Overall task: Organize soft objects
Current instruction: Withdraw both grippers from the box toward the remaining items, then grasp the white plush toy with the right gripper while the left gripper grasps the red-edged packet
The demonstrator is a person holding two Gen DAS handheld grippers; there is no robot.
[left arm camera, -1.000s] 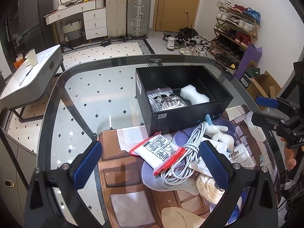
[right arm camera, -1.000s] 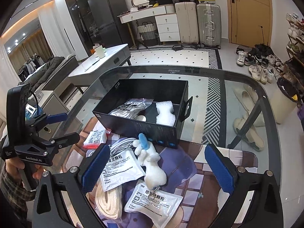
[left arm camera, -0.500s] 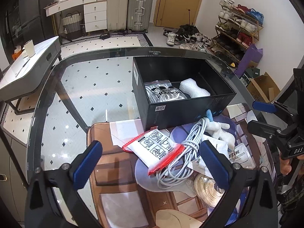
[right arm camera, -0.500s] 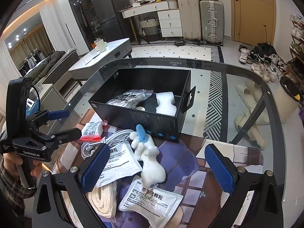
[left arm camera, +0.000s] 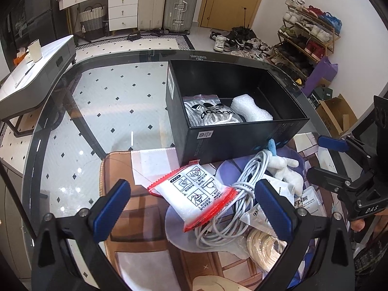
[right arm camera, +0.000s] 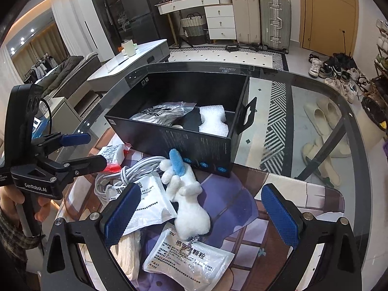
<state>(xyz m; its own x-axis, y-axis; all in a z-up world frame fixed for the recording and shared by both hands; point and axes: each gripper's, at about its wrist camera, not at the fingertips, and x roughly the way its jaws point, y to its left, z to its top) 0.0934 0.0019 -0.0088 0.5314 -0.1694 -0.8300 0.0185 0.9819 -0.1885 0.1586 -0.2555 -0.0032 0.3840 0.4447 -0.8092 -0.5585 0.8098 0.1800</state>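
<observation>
A black box (left arm camera: pixel 242 145) (right arm camera: pixel 169 143) stands on the glass table and holds an Adidas bag (left arm camera: pixel 208 112) (right arm camera: pixel 162 114) and a white foam piece (left arm camera: pixel 252 109) (right arm camera: pixel 213 121). In front of it lie a red-edged white packet (left arm camera: pixel 196 191) (right arm camera: pixel 112 154), a white cable coil (left arm camera: pixel 232 203) (right arm camera: pixel 135 168), a white plush toy with a blue ear (right arm camera: pixel 186 194) (left arm camera: pixel 283 167), white sachets (right arm camera: pixel 186 259) and a cream rope coil (left arm camera: pixel 264 247). My left gripper (left arm camera: pixel 194 212) is open above the red-edged packet. My right gripper (right arm camera: pixel 201 215) is open above the plush toy.
A printed mat (left arm camera: pixel 135 218) (right arm camera: pixel 291 208) lies under the loose items. The glass table's dark rim (left arm camera: pixel 31 169) curves around the left. A grey side table (left arm camera: pixel 36 72), suitcases (right arm camera: pixel 262 17) and a shoe rack (left arm camera: pixel 308 36) stand beyond.
Both grippers have moved forward and down toward the pile and the box. Both stay open and nothing has been picked up.
</observation>
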